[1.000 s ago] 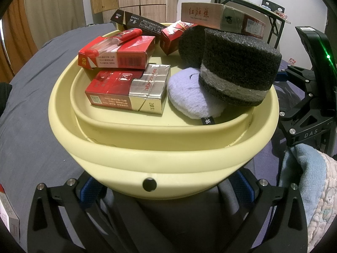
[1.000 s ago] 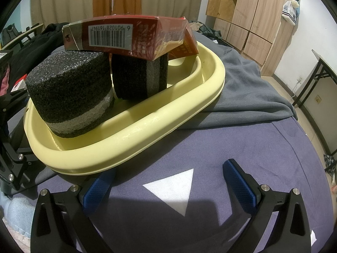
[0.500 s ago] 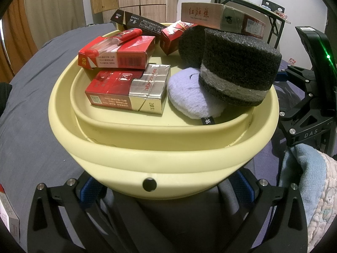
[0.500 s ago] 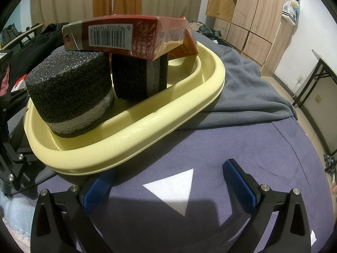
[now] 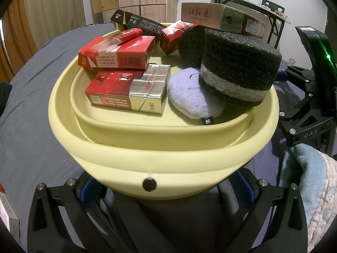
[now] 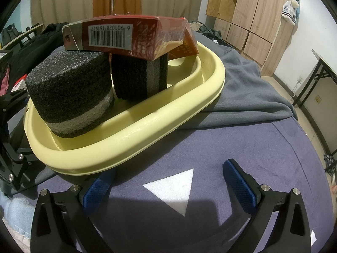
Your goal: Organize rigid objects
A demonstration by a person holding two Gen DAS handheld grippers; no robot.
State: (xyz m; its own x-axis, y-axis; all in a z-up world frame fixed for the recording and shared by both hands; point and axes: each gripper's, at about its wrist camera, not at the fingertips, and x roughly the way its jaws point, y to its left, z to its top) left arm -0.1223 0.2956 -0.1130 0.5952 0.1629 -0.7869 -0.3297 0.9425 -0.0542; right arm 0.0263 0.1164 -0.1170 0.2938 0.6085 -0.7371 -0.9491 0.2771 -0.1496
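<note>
A pale yellow basin sits on the bed. It holds a red cigarette pack stacked on a red-and-silver pack, a lilac puff and two dark foam cylinders, with a long carton lying across them. My left gripper is open, its blue pads on either side under the basin's near end. In the right wrist view, the basin, foam and carton fill the left. My right gripper is open over the purple cloth, with its left pad at the basin's rim.
A grey blanket lies beyond the basin, on a purple cover with a white triangle. A light blue towel lies to the right of my left gripper. A boxed pack shows at the left edge. A folding table stands at the right.
</note>
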